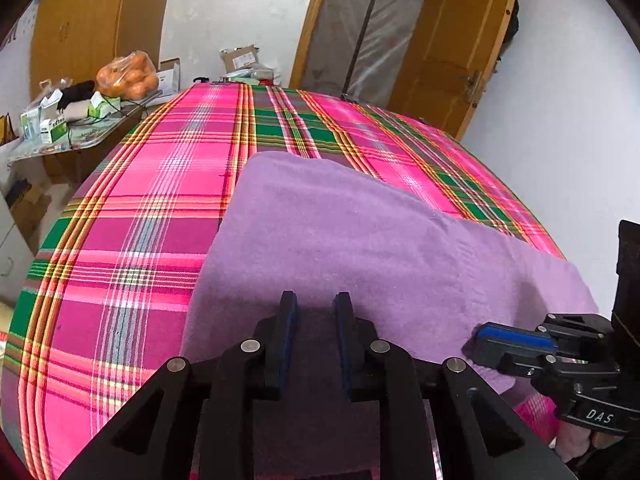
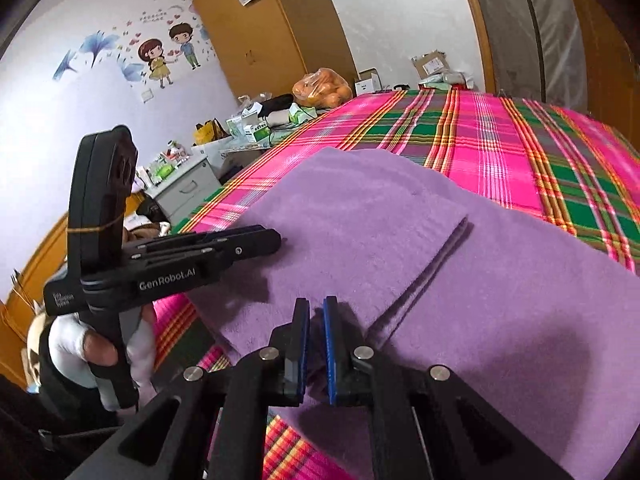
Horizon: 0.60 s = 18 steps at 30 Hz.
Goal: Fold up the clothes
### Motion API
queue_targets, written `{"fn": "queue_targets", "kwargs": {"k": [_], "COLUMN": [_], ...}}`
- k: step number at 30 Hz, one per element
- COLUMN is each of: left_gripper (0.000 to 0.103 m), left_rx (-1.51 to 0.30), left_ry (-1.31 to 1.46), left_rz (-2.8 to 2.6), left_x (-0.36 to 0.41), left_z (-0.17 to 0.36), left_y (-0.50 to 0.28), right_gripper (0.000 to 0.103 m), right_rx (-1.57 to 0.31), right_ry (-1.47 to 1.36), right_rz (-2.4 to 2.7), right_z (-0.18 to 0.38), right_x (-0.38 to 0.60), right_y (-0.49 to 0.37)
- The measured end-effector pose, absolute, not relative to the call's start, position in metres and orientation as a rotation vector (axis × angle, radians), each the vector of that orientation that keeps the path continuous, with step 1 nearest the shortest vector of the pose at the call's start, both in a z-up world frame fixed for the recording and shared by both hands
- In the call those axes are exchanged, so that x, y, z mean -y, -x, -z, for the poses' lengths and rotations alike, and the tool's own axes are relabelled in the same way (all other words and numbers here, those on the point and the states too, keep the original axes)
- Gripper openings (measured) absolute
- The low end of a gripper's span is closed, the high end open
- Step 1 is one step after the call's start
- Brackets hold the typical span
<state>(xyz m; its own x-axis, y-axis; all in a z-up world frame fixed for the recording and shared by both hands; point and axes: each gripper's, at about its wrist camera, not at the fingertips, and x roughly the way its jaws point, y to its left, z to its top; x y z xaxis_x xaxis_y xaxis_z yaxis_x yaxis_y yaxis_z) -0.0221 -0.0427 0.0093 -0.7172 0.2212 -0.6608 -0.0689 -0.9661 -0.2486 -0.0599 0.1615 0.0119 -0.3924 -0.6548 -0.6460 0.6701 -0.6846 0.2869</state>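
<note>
We judge the purple cloth (image 2: 360, 216) soft, limp, light; take its layered edge. Left gripper (image 1: 316, 300) stands slightly spread and empty, right gripper (image 2: 316, 308) nearly pressed together, pinching nothing.

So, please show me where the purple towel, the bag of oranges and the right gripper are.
purple towel (image 1: 360, 240): left wrist view, middle of its top layer.
bag of oranges (image 1: 128, 76): left wrist view, centre of the bag.
right gripper (image 2: 316, 352): right wrist view, between its fingertips.

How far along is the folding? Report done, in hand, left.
Done: the purple cloth lies on the plaid bedspread with one flap already folded over, its layered edge showing. In hand: nothing clearly gripped; the left tool stands open over it, the right tool nearly shut. Left: further folds, probably.
</note>
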Motion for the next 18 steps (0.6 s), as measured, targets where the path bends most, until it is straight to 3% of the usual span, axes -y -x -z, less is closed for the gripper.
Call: {"fn": "queue_targets", "kwargs": {"k": [9,18], "left_gripper": [0.02,0.023], "left_rx": [0.348,0.177], "left_ry": [0.996,1.038], "left_rz": [-2.656,-2.567], "left_x": [0.029,-0.019], "left_z": [-0.017,-0.006], "left_y": [0.013,0.013], "right_gripper": [0.008,0.01], "right_rx": [0.046,0.119], "right_ry": [-0.988,-1.03], "right_rz": [2.209,2.234], "right_z": [-0.014,-0.007], "right_x": [-0.215,-0.237], "right_y": [0.05,0.057]}}
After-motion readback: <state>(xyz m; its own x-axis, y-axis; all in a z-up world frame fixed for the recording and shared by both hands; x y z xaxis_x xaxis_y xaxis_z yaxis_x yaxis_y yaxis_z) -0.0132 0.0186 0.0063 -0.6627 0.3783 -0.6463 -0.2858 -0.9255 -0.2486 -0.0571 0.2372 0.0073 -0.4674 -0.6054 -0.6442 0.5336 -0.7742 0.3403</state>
